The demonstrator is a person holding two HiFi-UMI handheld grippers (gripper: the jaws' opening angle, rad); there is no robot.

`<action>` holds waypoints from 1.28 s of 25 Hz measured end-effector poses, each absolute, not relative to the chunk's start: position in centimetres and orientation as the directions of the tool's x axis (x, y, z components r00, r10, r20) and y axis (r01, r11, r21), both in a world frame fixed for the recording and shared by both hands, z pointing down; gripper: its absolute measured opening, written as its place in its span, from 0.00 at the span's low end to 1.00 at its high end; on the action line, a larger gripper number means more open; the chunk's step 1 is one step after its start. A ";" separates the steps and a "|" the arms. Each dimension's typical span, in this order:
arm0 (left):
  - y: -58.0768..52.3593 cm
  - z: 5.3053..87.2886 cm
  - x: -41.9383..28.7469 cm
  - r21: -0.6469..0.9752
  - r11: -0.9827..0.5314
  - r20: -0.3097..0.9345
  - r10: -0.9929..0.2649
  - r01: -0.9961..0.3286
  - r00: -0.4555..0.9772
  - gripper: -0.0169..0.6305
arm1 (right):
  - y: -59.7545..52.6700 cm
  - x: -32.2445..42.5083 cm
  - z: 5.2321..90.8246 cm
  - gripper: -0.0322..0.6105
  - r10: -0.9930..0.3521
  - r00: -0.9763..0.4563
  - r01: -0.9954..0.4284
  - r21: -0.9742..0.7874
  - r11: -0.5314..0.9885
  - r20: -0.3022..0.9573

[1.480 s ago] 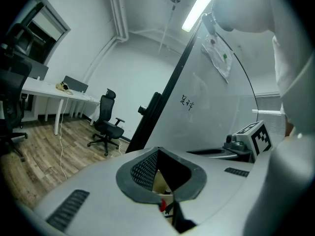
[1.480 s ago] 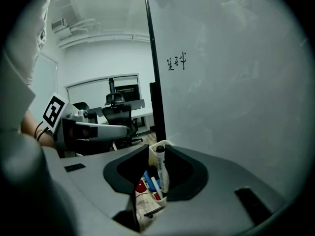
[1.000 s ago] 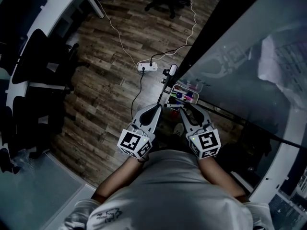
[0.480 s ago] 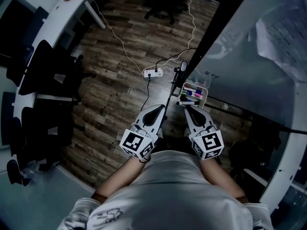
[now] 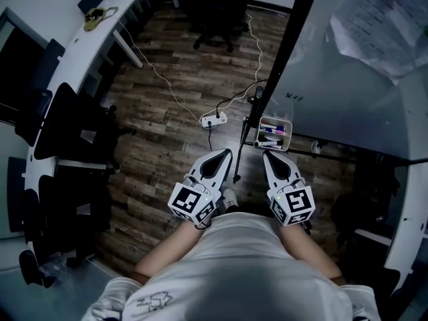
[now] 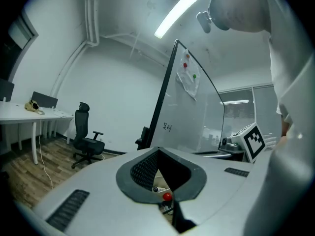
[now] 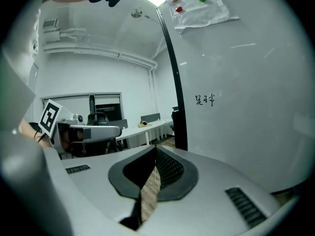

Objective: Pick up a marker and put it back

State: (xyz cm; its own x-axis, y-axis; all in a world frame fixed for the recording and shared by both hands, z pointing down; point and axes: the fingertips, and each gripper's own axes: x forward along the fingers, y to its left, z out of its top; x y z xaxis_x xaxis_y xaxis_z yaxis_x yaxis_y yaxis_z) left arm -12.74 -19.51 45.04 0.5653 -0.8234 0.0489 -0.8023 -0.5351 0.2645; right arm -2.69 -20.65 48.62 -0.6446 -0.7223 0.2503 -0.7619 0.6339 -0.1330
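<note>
A small white tray (image 5: 273, 134) holding several markers with coloured caps hangs at the foot of the whiteboard (image 5: 348, 92). My left gripper (image 5: 223, 154) and my right gripper (image 5: 267, 154) point side by side toward the tray, a short way below it, and touch nothing. In the left gripper view the jaws (image 6: 157, 151) meet at the tip with nothing held; a red marker cap (image 6: 168, 196) shows through the gap behind them. The right gripper's jaws (image 7: 155, 149) also meet at the tip, with only wood floor seen between them.
The whiteboard's black frame (image 5: 287, 45) runs up the middle, with papers (image 5: 378, 19) pinned high up. A white power strip (image 5: 214, 120) and cables lie on the wood floor. An office chair (image 5: 217, 12) stands at the back, and a white desk (image 5: 67, 59) with dark chairs at the left.
The head view has lifted and widened, showing more floor and whiteboard. Both grippers now sit a little farther back from the marker tray. Both stay shut and hold nothing.
</note>
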 end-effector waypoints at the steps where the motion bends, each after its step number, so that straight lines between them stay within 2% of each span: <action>1: -19.3 44.8 -12.7 0.261 -0.543 0.045 -0.819 -0.798 0.572 0.03 | -20.4 -2.5 48.3 0.07 -0.731 -0.637 -0.768 -0.128 0.627 0.244; 13: -16.0 40.0 -7.2 0.202 -0.654 -0.059 -0.751 -0.729 0.657 0.03 | -15.6 3.5 43.5 0.07 -0.819 -0.550 -0.834 -0.056 0.549 0.160; 19: -11.0 40.1 -1.7 0.183 -0.701 -0.071 -0.709 -0.689 0.702 0.03 | -10.5 7.6 43.4 0.07 -0.836 -0.528 -0.847 -0.030 0.530 0.148; 24: -5.8 40.8 2.4 0.186 -0.730 -0.063 -0.677 -0.657 0.734 0.03 | -4.8 10.2 42.5 0.07 -0.849 -0.512 -0.848 0.079 0.523 0.128; 32: 1.5 40.6 5.6 0.193 -0.736 -0.045 -0.667 -0.649 0.744 0.03 | 2.6 12.7 41.7 0.07 -0.846 -0.522 -0.847 0.051 0.530 0.109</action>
State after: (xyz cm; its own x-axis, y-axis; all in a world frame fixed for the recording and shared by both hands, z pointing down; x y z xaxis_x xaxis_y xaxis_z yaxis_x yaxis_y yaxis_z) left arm 5.63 1.47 40.65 0.7437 -0.6670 -0.0454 -0.6485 -0.7363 0.1932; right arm 12.71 2.65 41.72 -0.5224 -0.8457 0.1092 -0.8467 0.5296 0.0506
